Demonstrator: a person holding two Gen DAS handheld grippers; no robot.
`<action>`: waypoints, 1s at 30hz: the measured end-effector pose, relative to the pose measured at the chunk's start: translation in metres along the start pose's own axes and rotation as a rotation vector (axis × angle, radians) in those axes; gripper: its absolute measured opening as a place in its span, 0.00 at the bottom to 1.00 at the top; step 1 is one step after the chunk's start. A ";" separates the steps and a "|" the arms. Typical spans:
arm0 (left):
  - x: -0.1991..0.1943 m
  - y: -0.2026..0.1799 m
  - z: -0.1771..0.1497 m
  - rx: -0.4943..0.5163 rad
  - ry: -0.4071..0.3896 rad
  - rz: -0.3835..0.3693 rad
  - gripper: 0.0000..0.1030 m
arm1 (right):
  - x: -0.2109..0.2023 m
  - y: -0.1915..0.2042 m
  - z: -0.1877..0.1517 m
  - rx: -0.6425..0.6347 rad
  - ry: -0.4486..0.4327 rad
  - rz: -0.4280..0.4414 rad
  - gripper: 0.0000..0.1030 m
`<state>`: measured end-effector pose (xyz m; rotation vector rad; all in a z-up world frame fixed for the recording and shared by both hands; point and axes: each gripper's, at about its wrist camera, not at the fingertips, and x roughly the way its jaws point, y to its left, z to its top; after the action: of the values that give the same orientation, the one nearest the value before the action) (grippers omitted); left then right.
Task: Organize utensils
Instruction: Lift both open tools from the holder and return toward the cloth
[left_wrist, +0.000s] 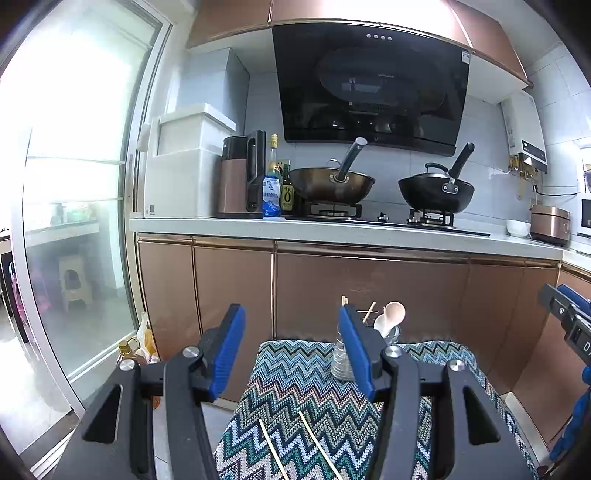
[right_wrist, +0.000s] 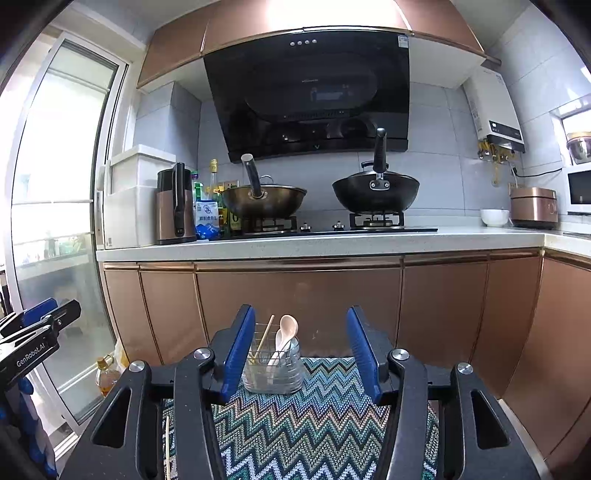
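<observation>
A clear plastic holder (right_wrist: 272, 373) stands at the far end of a zigzag-patterned cloth (right_wrist: 317, 424). It holds two pale spoons (right_wrist: 286, 332) and wooden chopsticks (right_wrist: 265, 338). In the left wrist view the holder (left_wrist: 341, 360) is half hidden behind my left gripper's right finger, with the spoons (left_wrist: 391, 314) above it. Two loose chopsticks (left_wrist: 291, 443) lie on the cloth (left_wrist: 303, 391) below my left gripper (left_wrist: 291, 317), which is open and empty. My right gripper (right_wrist: 301, 317) is open too, nothing between its blue pads, with the holder just beyond its left finger.
Copper cabinet doors (right_wrist: 295, 302) rise right behind the cloth. Above them a white counter (right_wrist: 332, 242) carries two woks (right_wrist: 375, 192), a kettle (right_wrist: 175, 206), bottles and a rice cooker (right_wrist: 533, 206). A glass sliding door (left_wrist: 74, 221) and an oil bottle (left_wrist: 127, 350) stand left.
</observation>
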<state>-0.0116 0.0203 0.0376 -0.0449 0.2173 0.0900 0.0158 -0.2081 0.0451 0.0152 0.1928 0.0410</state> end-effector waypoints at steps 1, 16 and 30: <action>0.000 0.000 -0.001 0.004 0.001 0.002 0.50 | 0.000 0.000 0.000 -0.002 0.000 0.000 0.50; 0.005 0.001 -0.008 0.003 0.030 0.013 0.50 | 0.004 -0.002 -0.007 0.017 0.016 0.003 0.50; 0.013 0.001 -0.013 0.026 0.064 0.024 0.50 | 0.010 0.002 -0.012 0.007 0.046 0.035 0.50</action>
<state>-0.0020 0.0213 0.0225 -0.0197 0.2827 0.1093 0.0232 -0.2059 0.0310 0.0243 0.2382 0.0754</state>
